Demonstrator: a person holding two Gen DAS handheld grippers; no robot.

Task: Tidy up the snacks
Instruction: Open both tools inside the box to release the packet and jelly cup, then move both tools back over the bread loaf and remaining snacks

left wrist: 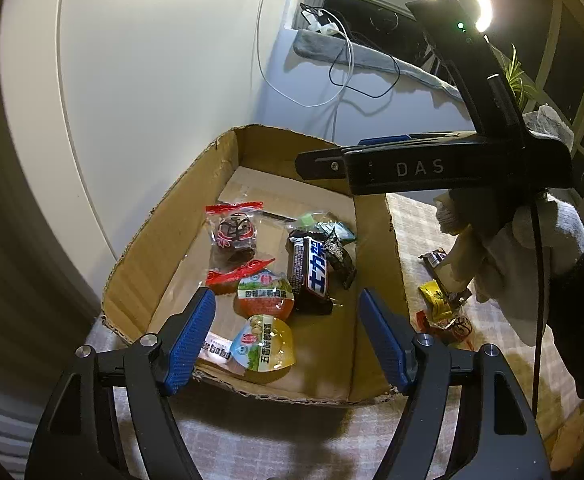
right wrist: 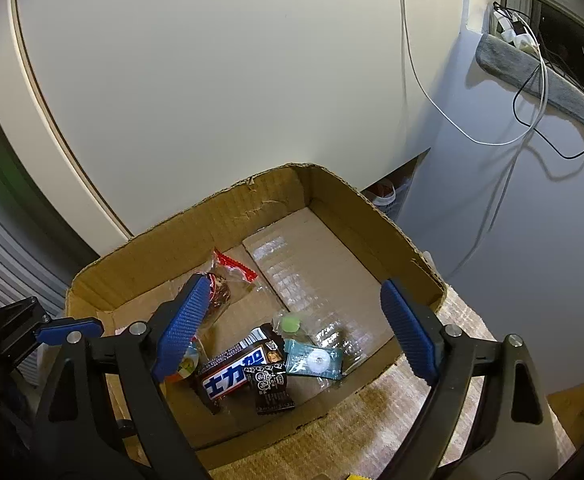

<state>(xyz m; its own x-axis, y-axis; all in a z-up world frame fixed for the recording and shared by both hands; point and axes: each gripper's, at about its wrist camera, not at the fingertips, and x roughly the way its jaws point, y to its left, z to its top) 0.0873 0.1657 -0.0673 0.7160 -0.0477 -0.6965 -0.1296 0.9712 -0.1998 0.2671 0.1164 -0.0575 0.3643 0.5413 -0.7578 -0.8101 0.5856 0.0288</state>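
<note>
Left wrist view: the left gripper point(left wrist: 287, 338) hangs over the near edge of a shallow cardboard box point(left wrist: 139, 276), its blue-padded fingers point(left wrist: 189, 342) spread wide with nothing pinched between them. Below the gap lie two round jelly cups, one yellow point(left wrist: 265, 344) at the near wall and one orange point(left wrist: 265, 294) just beyond it. A dark chocolate bar with blue-and-white lettering point(left wrist: 312, 270) lies right of the cups, touching a small black wrapped sweet point(left wrist: 340, 258); a teal packet point(left wrist: 334, 228) lies beyond them. A clear packet with red ends point(left wrist: 235, 236) sits toward the left of the box floor. The right gripper point(left wrist: 376, 154) reaches in from the right, above the box's far right corner, held by a white-gloved hand point(left wrist: 532, 248). More wrapped snacks point(left wrist: 440, 300) lie on the table point(left wrist: 292, 440) to the right of the box. A ring light point(left wrist: 458, 0) glows at far right.

Right wrist view: the right gripper point(right wrist: 296, 332) points down into the same box point(right wrist: 332, 200), fingers point(right wrist: 410, 330) set wide apart and empty. Beneath the gap lie the chocolate bar point(right wrist: 231, 372), the black sweet point(right wrist: 269, 386) and the teal packet point(right wrist: 312, 360), close together near the near wall. The red-ended packet point(right wrist: 227, 280) lies farther in, partly behind the left finger. One finger tip of the left gripper point(right wrist: 69, 330) shows at the left edge; its spread cannot be judged here
</note>
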